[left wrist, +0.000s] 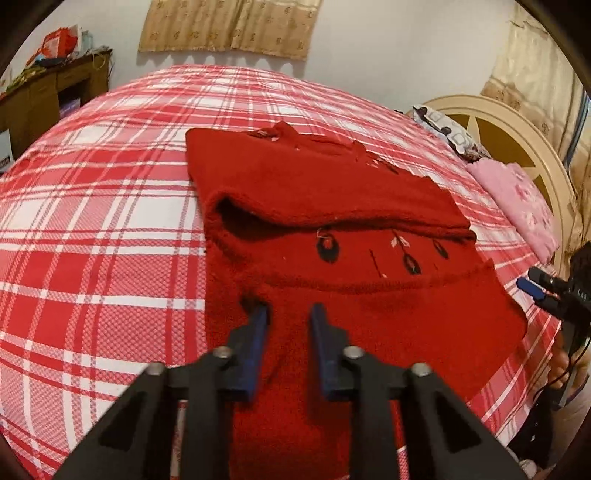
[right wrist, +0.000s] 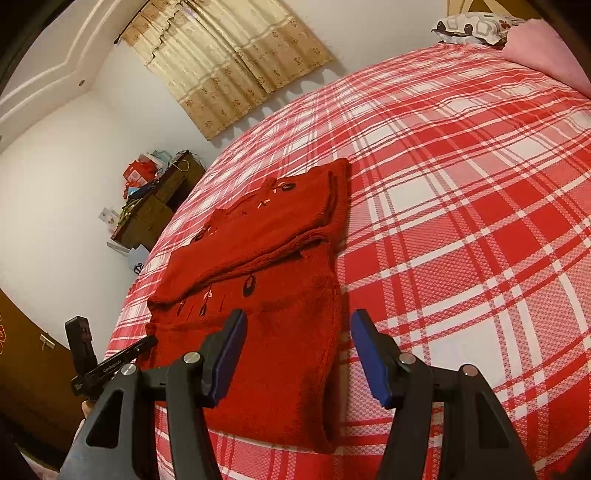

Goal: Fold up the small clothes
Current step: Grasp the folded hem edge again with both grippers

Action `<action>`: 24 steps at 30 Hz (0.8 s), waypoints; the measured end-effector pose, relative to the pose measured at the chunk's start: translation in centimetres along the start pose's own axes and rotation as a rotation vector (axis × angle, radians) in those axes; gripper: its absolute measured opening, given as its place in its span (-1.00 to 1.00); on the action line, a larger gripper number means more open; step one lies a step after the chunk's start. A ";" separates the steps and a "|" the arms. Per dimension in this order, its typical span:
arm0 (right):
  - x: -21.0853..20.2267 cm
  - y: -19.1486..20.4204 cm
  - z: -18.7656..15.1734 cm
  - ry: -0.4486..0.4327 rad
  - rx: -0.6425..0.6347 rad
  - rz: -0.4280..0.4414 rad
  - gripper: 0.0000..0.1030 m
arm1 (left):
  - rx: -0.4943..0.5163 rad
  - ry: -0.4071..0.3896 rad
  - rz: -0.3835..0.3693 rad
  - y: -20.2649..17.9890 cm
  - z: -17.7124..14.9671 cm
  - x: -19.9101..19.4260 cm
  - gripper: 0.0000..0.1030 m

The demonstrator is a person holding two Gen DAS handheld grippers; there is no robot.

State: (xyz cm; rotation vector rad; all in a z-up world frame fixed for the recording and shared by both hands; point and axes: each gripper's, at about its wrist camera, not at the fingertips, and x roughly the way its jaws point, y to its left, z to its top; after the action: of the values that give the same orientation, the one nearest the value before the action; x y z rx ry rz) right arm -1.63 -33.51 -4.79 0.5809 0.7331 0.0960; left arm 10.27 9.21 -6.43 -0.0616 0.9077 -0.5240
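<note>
We see a red sweater (left wrist: 332, 221) lying on the bed (left wrist: 92, 221), which is covered by a red-and-white plaid sheet. In the left wrist view the sweater fills the middle of the frame, its far part folded over toward us so that a thick doubled edge runs across it from 9 to 3 o'clock. Below that edge a row of dark embroidered motifs shows on the lower layer.

Our left tool (left wrist: 290, 314) hangs over the near hem of the sweater at 6 o'clock, its blue pads parted by a narrow gap with nothing between them; we cannot tell whether the tips touch the knit. At 3 o'clock in that view the right tool (left wrist: 535, 288) pokes in beside the sweater's right edge.

In the right wrist view the sweater (right wrist: 266, 258) sits left of centre, running from 12 toward 6 o'clock. Our right tool (right wrist: 299, 332) is spread wide, gripping nothing; its left pad lies over the knit and its right pad over the plaid sheet, with the sweater's side edge between them. The left tool (right wrist: 122, 354) shows at 8 o'clock, near the sweater's corner.

A pink cloth (left wrist: 517, 203) and a patterned pillow (left wrist: 443, 129) lie at 2 o'clock by the headboard (left wrist: 517, 122). A curtain (left wrist: 229, 26) hangs at 12, and a wooden desk (left wrist: 48, 96) stands at 10.
</note>
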 end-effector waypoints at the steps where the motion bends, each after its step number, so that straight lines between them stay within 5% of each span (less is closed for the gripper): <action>1: 0.0 -0.1 0.0 0.001 0.003 0.000 0.16 | -0.003 0.002 0.002 0.1 0.0 0.1 -0.57; 8: -0.8 0.1 0.1 -0.026 -0.044 -0.054 0.16 | -0.078 0.020 0.021 1.5 1.0 1.2 -0.35; 17: 1.9 2.2 0.3 0.017 -0.261 -0.172 0.16 | -0.038 0.012 0.034 0.7 1.0 1.5 -0.45; 24: 6.0 2.6 0.7 0.070 -0.310 -0.217 0.16 | -0.030 0.018 0.050 0.6 1.1 1.6 -0.53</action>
State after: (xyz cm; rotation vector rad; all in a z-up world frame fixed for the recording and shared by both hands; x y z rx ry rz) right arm 3.66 -29.99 -6.65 0.2012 0.8263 0.0279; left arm 12.13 8.79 -7.05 -0.0610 0.9323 -0.4656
